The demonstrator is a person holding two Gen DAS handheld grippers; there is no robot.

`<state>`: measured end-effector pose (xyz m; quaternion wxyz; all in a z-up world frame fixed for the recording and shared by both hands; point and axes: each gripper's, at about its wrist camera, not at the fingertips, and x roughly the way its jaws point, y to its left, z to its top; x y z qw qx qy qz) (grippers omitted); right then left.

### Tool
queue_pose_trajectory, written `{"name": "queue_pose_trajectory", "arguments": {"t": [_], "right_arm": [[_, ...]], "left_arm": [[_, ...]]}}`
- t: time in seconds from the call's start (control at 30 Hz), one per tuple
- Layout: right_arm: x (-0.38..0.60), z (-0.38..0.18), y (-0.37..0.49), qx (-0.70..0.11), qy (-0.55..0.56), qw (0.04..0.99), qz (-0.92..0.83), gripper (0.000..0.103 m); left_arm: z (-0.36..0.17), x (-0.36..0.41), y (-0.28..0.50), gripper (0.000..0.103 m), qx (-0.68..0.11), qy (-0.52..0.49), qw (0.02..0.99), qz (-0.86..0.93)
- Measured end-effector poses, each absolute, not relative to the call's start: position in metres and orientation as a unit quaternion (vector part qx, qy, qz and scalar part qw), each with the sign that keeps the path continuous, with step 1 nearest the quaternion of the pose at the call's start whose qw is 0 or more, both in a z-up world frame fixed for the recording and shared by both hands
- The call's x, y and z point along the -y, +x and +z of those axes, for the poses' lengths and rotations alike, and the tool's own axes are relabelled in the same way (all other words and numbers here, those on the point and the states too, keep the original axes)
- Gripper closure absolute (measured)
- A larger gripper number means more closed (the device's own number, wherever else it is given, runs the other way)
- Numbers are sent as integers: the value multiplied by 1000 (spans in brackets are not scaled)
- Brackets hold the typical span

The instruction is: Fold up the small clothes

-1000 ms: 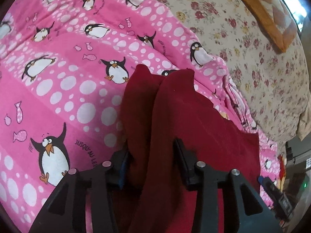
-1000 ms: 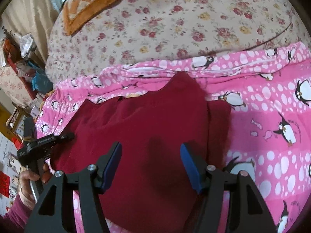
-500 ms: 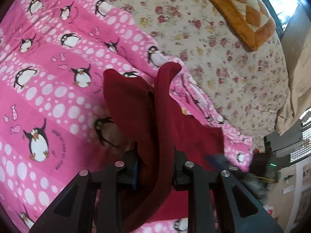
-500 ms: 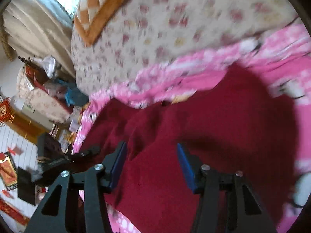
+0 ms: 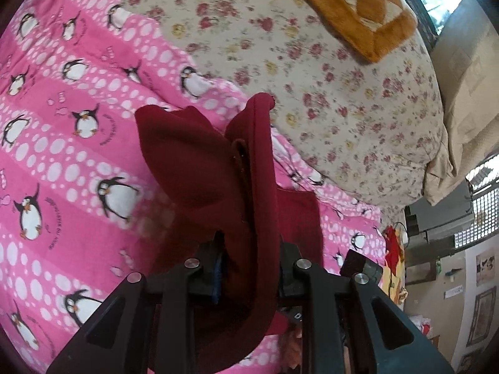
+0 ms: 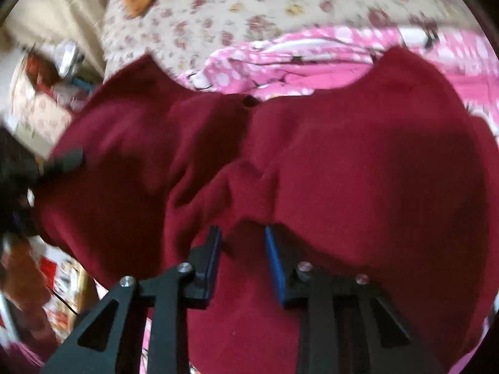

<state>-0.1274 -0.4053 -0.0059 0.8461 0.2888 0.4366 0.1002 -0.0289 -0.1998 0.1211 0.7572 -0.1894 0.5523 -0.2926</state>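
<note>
Pink penguin-print bedding (image 5: 78,162) covers the near part of the bed, with a cream floral quilt (image 5: 327,71) beyond it and an orange quilted pillow (image 5: 358,9) at the far edge, toward one o'clock in the left wrist view. Nearest that lens, the left gripper (image 5: 249,271) is clamped on a thick gather of the dark red fleece garment (image 5: 199,168), its jaws drawn in against the cloth; a second ago they stood wider with the fabric only passing between them. The held edge now rises on end toward twelve o'clock instead of lying flat — lifted clear of the bedding, while the rest trails down toward four o'clock. In the right wrist view the right gripper (image 6: 243,261) has come in close over the dark red fleece garment (image 6: 358,162), which now fills most of the frame, its blue-lined fingers (image 6: 274,258) narrowed but still apart with a bunched fold between them and no pinch visible. Farther off, at nine o'clock, the left tool shows as a dark blur at the garment's far side. Judged from this, one side is secured and raised, and the right side looks about to be taken so the piece can be lifted or folded over.
</note>
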Motion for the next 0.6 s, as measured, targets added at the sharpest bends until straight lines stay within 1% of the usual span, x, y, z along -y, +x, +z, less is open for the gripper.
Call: {"name": "queue_pose_trajectory", "arguments": {"t": [0.2, 0.3, 0.37, 0.4, 0.43, 0.47, 0.5, 0.6], "right_arm": [[422, -3, -139, -426, 335, 833, 113, 73], [449, -3, -156, -411, 390, 817, 108, 72], [472, -2, -168, -389, 436, 805, 102, 65], [485, -1, -176, -375, 462, 798, 101, 65], [496, -2, -183, -363, 483, 790, 98, 62], [509, -2, -192, -356, 502, 783, 86, 50], [521, -5, -199, -348, 517, 779, 73, 47], [550, -11, -223, -312, 554, 769, 67, 46]], "left_arm": [[133, 241, -47, 100, -551, -163, 756, -313], [133, 263, -57, 100, -553, -151, 752, -324], [129, 280, -64, 100, -558, -146, 747, -331], [126, 287, -66, 100, -561, -144, 744, -333], [121, 297, -71, 100, -565, -141, 740, -336], [116, 304, -74, 100, -568, -138, 737, -339], [110, 315, -79, 100, -571, -133, 734, -342], [95, 335, -89, 100, -578, -120, 730, -345]]}}
